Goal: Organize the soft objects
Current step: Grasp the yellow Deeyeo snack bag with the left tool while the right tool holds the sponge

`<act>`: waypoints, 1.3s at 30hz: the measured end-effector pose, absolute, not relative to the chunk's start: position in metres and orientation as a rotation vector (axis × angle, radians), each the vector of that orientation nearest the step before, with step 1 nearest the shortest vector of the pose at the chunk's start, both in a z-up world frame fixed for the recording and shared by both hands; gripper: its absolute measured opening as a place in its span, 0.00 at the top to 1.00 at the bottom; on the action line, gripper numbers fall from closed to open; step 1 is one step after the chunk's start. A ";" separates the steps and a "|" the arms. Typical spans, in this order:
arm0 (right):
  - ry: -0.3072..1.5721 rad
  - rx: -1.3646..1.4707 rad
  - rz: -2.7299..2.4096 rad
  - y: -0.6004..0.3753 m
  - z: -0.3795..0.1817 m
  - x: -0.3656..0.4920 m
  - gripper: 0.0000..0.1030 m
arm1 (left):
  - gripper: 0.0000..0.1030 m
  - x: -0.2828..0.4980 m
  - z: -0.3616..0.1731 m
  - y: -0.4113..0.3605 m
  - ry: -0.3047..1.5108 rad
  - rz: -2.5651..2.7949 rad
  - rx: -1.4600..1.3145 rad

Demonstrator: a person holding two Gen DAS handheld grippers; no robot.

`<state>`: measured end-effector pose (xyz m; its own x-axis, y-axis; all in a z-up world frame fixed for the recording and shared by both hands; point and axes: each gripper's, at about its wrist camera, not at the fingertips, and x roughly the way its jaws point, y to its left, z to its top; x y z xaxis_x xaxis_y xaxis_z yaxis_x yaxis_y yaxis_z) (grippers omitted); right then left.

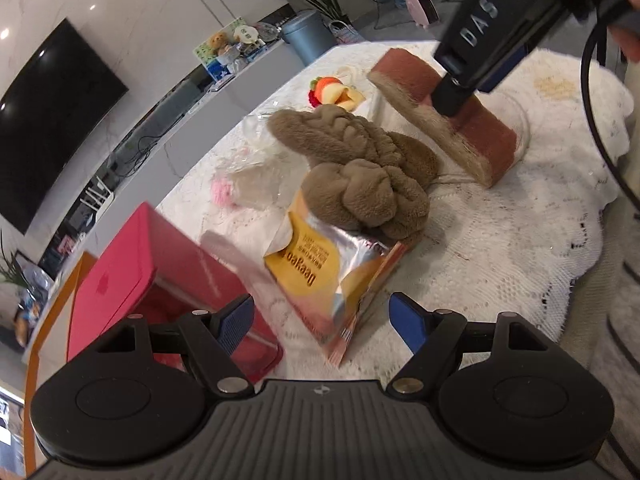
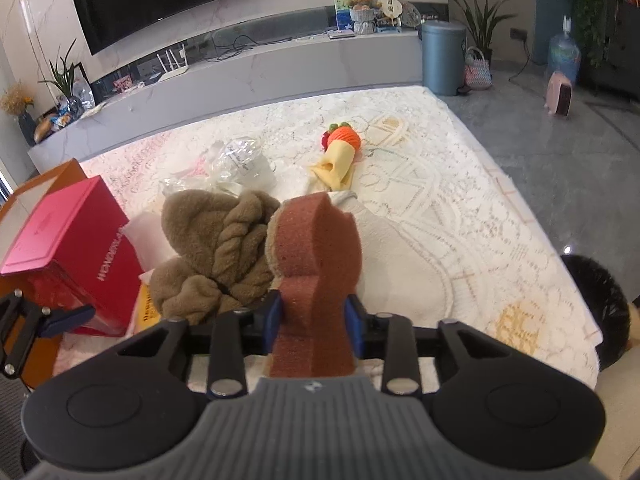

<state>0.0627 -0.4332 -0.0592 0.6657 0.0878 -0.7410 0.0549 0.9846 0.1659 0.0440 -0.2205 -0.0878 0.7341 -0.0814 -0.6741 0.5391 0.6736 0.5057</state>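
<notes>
White lace tablecloth [image 2: 460, 216] covers the table. Red box [image 2: 72, 256] at left edge. Brown knitted plush [image 2: 216, 248] bunched mid-table, ribbed, fuzzy. Rust-brown sponge [image 2: 316, 248], tan fleece on one face, lifted just right of the plush, pinched and dented by right gripper [image 2: 314, 314]. Left gripper [image 1: 322, 322] wide apart, holding nothing, over the foil snack bag [image 1: 332, 276]. Orange-yellow crochet toy [image 2: 340, 148] far.

Between the right gripper's [image 2: 315, 315] jaws sits the reddish-brown foam sponge [image 2: 316, 248]; left of them lies the brown plush towel [image 2: 216, 248], farther left the red cardboard box [image 2: 76, 256], ahead the orange crocheted toy [image 2: 342, 146].
</notes>
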 end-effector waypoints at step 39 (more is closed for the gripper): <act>0.917 0.054 -0.026 -0.410 -0.079 0.099 0.15 | 0.69 0.073 -0.075 -0.184 0.698 -0.400 0.441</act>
<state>0.0990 -0.4099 -0.0789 0.6083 0.0004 -0.7937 0.0459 0.9983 0.0357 0.0732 -0.1840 -0.0753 0.6984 -0.2030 -0.6863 0.4896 0.8350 0.2512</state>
